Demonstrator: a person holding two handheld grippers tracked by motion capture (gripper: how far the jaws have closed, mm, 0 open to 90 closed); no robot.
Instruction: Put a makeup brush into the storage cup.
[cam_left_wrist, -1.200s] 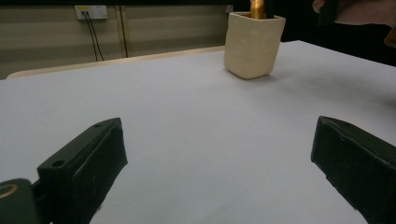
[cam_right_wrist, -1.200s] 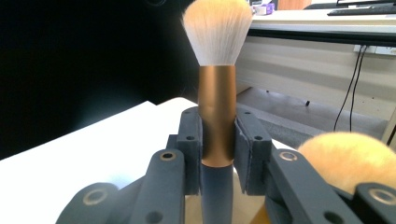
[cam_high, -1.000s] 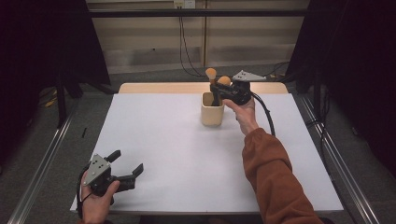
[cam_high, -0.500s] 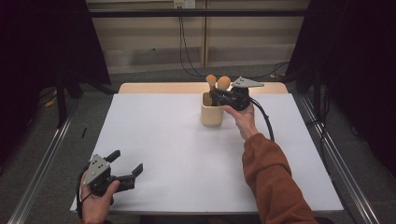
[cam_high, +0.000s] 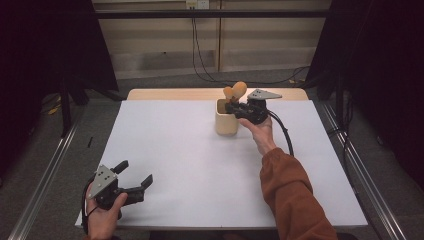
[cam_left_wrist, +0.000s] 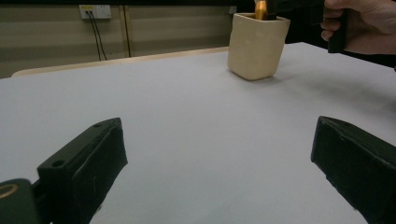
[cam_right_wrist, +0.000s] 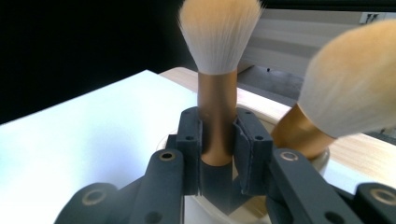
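We held a brush (cam_right_wrist: 216, 112) upright over the cup (cam_high: 225, 123) at the table's (cam_high: 190, 165) far edge, our right gripper (cam_right_wrist: 217, 140) clamped on its gold handle beside a second brush (cam_right_wrist: 345, 93); our left gripper (cam_high: 134, 176) rested wide open and empty near the front corner.

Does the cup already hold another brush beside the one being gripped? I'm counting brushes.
Yes, in the right gripper view a second brush leans in the cup beside the gripped brush.

Bronze-handled brush (cam_right_wrist: 215, 119), cream cup (cam_high: 226, 119), black tongs (cam_right_wrist: 217, 140)
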